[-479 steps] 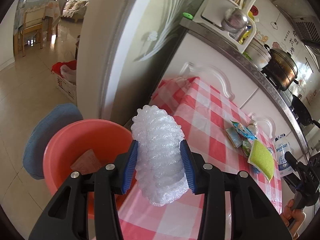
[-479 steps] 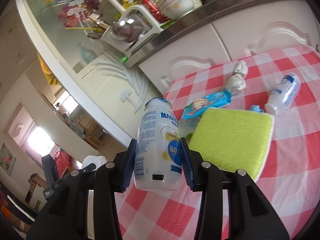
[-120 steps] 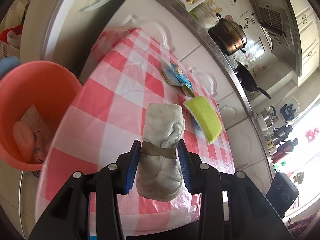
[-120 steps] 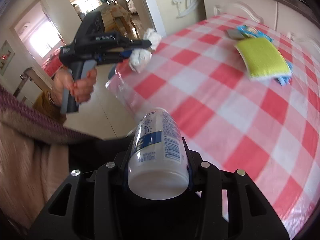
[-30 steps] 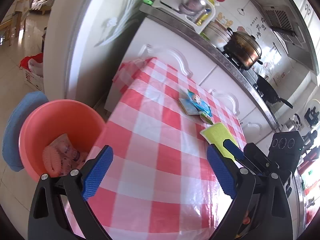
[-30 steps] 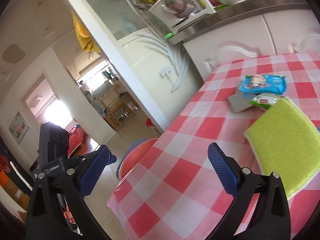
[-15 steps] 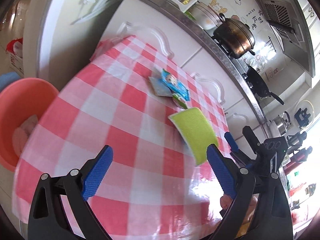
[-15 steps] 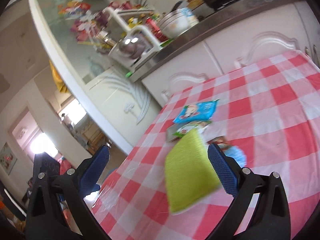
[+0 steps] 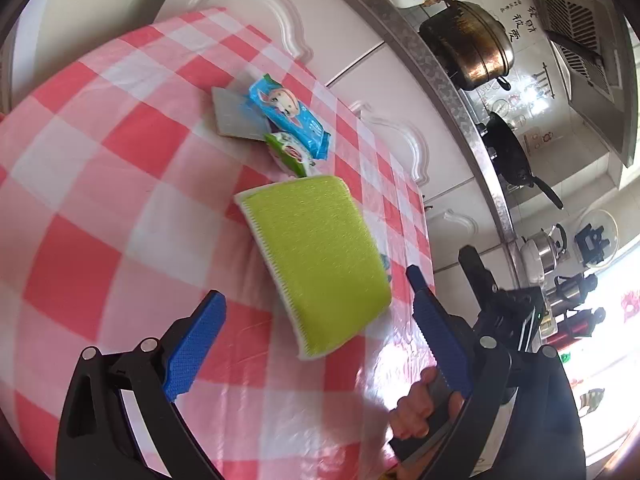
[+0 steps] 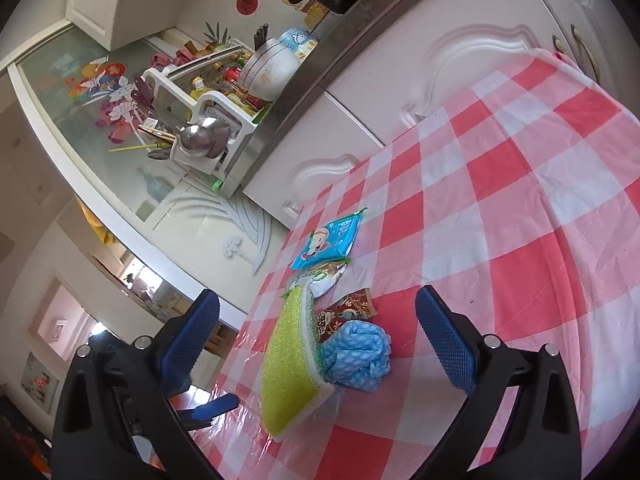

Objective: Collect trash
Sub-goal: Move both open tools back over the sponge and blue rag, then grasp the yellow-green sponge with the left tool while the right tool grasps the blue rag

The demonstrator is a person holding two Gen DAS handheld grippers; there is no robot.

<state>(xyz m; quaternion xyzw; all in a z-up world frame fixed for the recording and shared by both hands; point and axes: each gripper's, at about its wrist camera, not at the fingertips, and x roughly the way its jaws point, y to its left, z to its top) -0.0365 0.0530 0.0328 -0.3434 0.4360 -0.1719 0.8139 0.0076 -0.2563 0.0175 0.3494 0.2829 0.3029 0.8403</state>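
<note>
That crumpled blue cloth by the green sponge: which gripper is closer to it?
Right. The blue cloth lies just ahead of the open right gripper. The left gripper faces the green sponge, which hides the cloth from that side.

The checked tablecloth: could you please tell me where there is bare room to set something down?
The checked tablecloth lies bare right of the blue cloth, out toward the white cabinet doors. It is crowded around the green sponge: the brown wrapper and blue packet cluster there.
</note>
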